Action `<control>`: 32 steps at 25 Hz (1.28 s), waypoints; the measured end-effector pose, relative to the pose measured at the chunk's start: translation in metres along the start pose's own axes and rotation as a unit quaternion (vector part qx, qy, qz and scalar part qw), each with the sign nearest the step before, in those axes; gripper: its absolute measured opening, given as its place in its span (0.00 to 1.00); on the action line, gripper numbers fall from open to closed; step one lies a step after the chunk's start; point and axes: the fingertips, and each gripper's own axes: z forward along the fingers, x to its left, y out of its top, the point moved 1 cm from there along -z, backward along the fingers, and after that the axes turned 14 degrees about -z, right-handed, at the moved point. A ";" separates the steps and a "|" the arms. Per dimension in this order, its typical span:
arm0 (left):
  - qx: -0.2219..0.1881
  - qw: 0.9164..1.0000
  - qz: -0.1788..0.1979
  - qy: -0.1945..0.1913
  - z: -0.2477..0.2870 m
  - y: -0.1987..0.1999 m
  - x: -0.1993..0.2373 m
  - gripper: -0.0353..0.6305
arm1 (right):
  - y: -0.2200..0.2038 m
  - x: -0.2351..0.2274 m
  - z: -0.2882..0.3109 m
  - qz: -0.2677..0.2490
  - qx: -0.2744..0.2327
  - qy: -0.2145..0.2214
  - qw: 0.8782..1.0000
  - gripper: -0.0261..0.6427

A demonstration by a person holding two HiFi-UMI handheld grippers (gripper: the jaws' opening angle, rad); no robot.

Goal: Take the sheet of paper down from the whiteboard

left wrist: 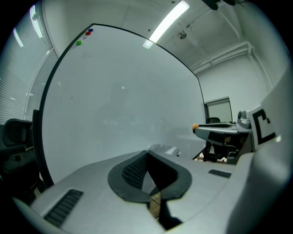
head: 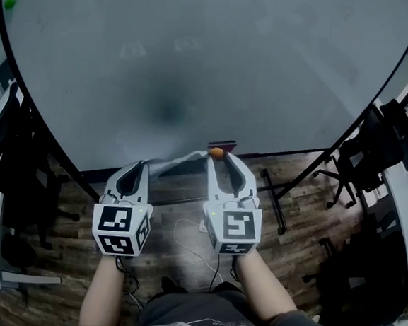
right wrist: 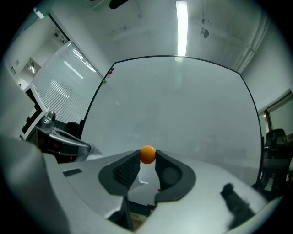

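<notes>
Whiteboard cleared, paper in hand. Nearest to me, my left gripper (head: pixel 142 165) has its jaws clenched on one end of the sheet of paper (head: pixel 178 161). The pale, slightly curled sheet stretches rightward from those jaws toward my right gripper (head: pixel 217 153) and hangs over the wooden floor (head: pixel 290 237), below the bottom edge of the board. My right jaws are grasping a small orange magnet (right wrist: pixel 147 154), pinched at the very tips, with nothing else between them.

Beyond both grippers stands the whiteboard (head: pixel 198 66), and its face looks bare from edge to edge. Only a green magnet (head: pixel 10 1) shows at its far left top corner; the left gripper view puts a red magnet (left wrist: pixel 88 33) and a blue one just beside it up there. A black office chair (head: pixel 372 148) stands to the right of the board's frame.

By my reading, the main work is done: the sheet is off the board and so is the magnet that I take to have pinned it. What seems left is only to set the paper down somewhere and to part with the orange magnet, perhaps back on the board with the others.

No box, tray, bin or other container is in sight in any view, so there are no contents to report.
</notes>
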 end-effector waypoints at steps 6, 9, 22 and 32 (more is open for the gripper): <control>0.006 1.000 -0.004 0.030 0.009 -0.013 -0.034 0.07 | -0.020 -0.038 -0.011 0.007 -0.006 0.021 1.000 0.20; 0.003 0.999 -0.005 0.046 0.014 -0.017 -0.053 0.07 | -0.030 -0.057 -0.018 0.011 -0.011 0.035 0.999 0.20; -0.017 0.994 -0.009 0.109 0.016 -0.038 -0.146 0.07 | -0.072 -0.126 -0.059 0.018 -0.034 0.096 0.995 0.20; -0.022 0.985 -0.025 0.168 -0.009 -0.063 -0.195 0.07 | -0.090 -0.158 -0.095 0.022 -0.049 0.144 0.988 0.20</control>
